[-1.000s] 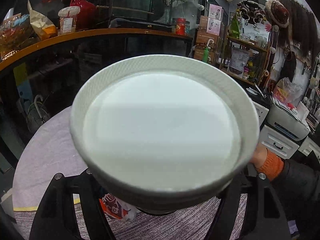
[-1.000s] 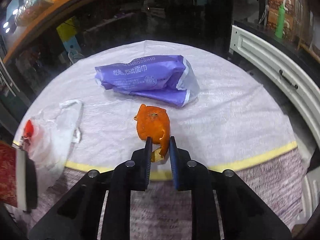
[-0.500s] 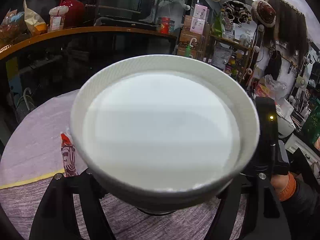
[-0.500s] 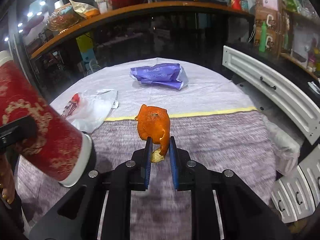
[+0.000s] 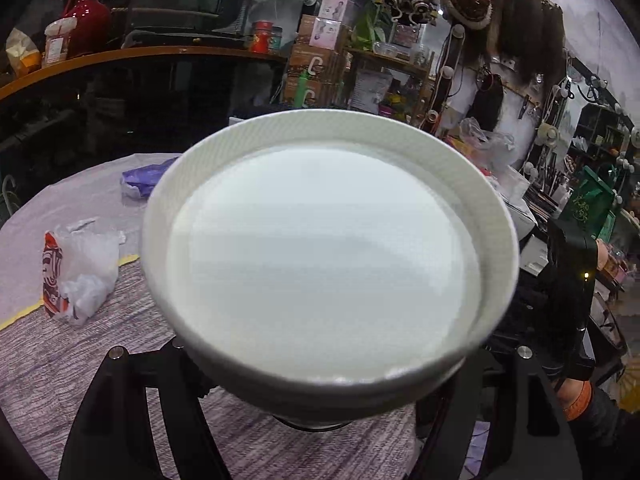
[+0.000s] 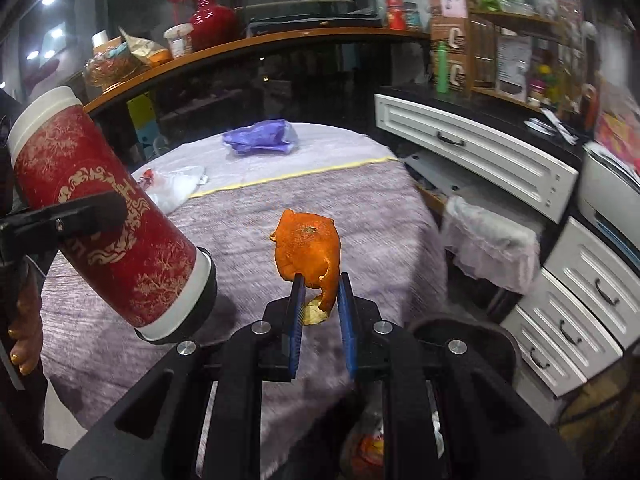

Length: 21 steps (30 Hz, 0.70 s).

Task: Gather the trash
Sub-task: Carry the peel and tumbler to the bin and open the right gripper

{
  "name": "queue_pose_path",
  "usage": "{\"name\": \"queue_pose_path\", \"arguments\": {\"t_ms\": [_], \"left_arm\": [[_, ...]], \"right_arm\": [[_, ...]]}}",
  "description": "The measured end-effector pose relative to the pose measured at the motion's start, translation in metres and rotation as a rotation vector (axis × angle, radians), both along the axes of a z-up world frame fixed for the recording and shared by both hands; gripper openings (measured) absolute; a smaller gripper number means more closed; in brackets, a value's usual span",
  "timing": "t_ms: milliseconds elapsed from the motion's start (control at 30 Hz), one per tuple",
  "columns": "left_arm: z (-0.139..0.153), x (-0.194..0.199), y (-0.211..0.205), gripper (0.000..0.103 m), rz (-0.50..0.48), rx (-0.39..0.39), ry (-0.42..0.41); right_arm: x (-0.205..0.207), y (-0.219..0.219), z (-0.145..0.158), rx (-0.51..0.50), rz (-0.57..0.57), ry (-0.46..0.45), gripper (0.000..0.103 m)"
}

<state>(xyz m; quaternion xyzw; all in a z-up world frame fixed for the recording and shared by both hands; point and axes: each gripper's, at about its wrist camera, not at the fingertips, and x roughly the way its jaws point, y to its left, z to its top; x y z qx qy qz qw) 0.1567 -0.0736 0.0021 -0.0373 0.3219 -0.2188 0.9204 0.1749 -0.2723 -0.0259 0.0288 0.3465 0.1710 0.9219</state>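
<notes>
Two hand-held grippers are loaded: the right [image 6: 320,296] pinches an orange peel [image 6: 308,248] above the desk [image 6: 360,216]; the left [image 5: 316,364] clamps a red cup [image 6: 104,208], mouth up. Bring peel over the mouth, centre it, then release; wrappers remain.

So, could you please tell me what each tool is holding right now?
Left tool: shut on the red cup.
Right tool: shut on the orange peel.

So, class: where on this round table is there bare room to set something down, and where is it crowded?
Free: the grey cloth between the yellow stripe and the near edge. Also the pale half right of the purple packet. Crowded: the left side, around the white plastic bag.
</notes>
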Motion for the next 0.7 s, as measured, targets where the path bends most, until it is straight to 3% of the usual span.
{"name": "queue_pose_path", "arguments": {"t_ms": [500,700], "left_arm": [[-0.028,-0.011,-0.116,0.073,-0.227,0.041,0.032],[-0.033,-0.02,-0.159,0.073,-0.271,0.137,-0.05]], "right_arm": [[-0.058,-0.103,-0.076,0.0,-0.233,0.159,0.017],[-0.059,-0.128,-0.12,0.019,-0.313,0.256,0.017]]}}
